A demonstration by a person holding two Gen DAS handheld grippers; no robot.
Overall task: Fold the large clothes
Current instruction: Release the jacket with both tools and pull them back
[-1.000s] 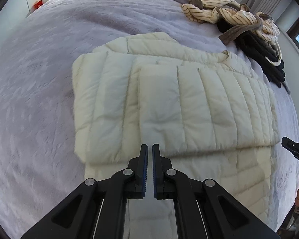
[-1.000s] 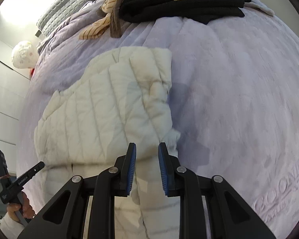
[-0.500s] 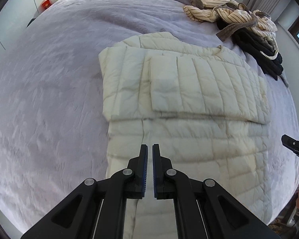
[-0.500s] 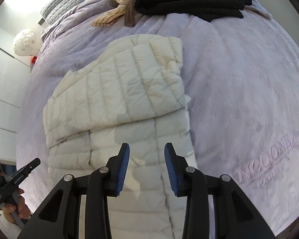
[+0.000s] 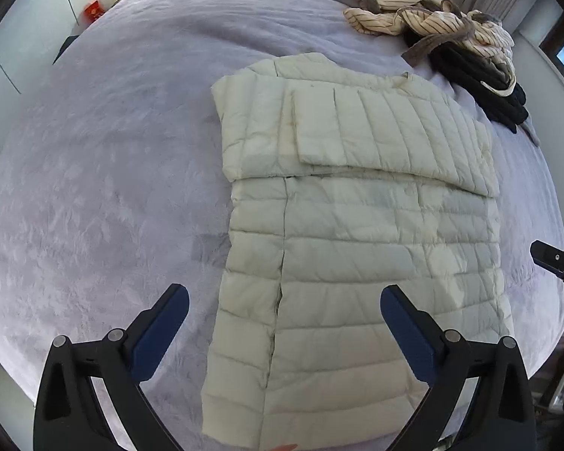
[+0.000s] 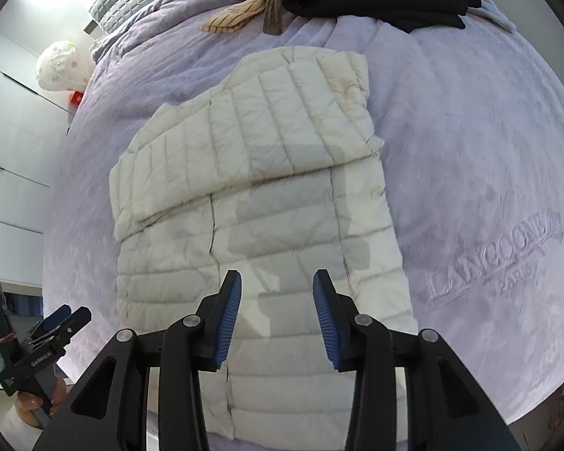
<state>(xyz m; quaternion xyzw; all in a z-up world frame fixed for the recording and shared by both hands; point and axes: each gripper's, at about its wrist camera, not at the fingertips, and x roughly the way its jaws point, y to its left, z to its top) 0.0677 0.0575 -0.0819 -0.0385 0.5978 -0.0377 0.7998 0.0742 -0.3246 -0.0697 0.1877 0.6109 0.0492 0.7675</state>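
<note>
A cream quilted puffer jacket (image 5: 361, 233) lies flat on the lilac bedspread (image 5: 105, 173), both sleeves folded across its chest. It also shows in the right wrist view (image 6: 267, 195). My left gripper (image 5: 284, 319) is wide open and empty, held above the jacket's hem end. My right gripper (image 6: 277, 315) is open and empty, above the hem's right half. The left gripper shows at the lower left of the right wrist view (image 6: 62, 319). The right gripper's tip shows at the right edge of the left wrist view (image 5: 556, 263).
A heap of striped cream clothes (image 5: 425, 18) and black clothes (image 5: 481, 86) lies at the far right of the bed, beyond the jacket's collar. A white stuffed toy (image 6: 60, 67) sits off the bed's far left. The bed's near edge is just below the hem.
Both grippers have drawn back from the folded sleeves toward the hem. The left gripper went from shut to wide open. The right gripper opened wider.
</note>
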